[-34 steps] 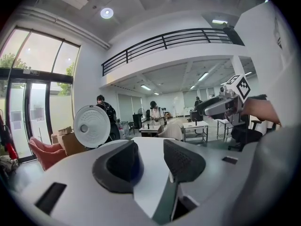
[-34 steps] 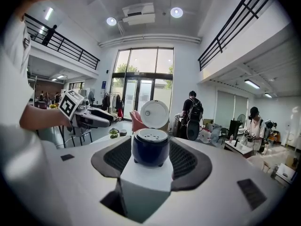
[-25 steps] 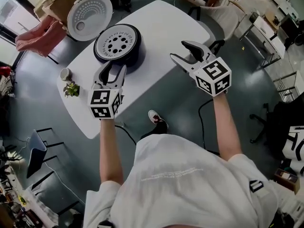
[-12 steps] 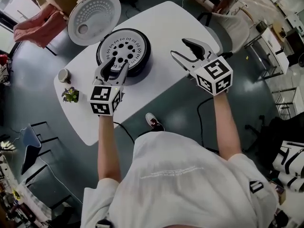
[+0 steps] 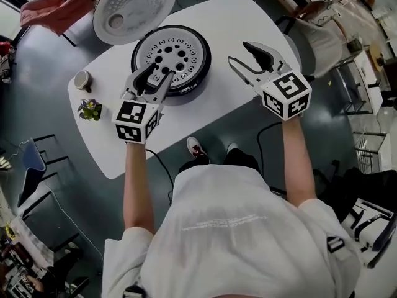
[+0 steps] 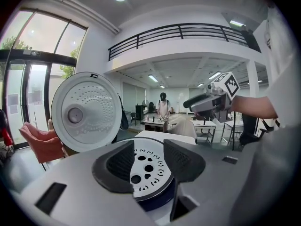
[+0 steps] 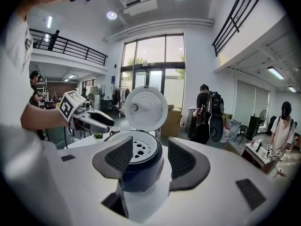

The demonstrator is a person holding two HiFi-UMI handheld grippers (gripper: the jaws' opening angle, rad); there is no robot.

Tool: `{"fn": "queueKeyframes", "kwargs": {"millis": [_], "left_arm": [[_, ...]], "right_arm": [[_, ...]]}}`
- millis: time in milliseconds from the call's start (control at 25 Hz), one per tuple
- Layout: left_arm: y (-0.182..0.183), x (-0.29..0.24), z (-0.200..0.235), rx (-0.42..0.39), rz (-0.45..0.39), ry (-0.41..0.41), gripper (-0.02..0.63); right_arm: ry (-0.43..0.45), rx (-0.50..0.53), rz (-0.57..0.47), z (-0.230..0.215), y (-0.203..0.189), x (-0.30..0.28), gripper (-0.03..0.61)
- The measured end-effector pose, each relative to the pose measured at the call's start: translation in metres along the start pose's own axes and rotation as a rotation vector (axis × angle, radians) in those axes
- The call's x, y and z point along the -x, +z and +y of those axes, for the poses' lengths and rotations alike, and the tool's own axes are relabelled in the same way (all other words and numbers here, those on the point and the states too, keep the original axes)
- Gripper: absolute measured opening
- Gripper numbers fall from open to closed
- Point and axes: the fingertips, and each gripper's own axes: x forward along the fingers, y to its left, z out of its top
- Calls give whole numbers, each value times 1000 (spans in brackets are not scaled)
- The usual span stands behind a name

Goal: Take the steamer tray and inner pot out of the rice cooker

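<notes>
left gripper: fingers apart, empty, by near rim of round white perforated steamer tray | right gripper: fingers wide, just closing slightly, empty

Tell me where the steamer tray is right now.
Head view, upper left: the steamer tray sits in the open rice cooker on the white table, just beyond the left tongs.

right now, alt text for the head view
A person reaches two open, empty tools toward an open rice cooker on a white table, steamer tray inside. The left tool is at the tray's near edge; the right tool, jaws just closing slightly, is beside the cooker.
</notes>
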Motion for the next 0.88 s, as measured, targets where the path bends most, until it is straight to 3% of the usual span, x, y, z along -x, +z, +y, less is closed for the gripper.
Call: {"fn": "queueKeyframes", "kwargs": {"millis": [400,680,880], "left_arm": [[-8,-5,7,16,63,97,212],[-3,-21,-16,-43,180,38,233],[-11,-39,-25,-32,261,-28,253]], "right_arm": [[172,-1,-20,-26,1,-44,242],[295,-13,-49,-38,11,-63,241],[366,-26,-43,-34,0,-76,242]]}}
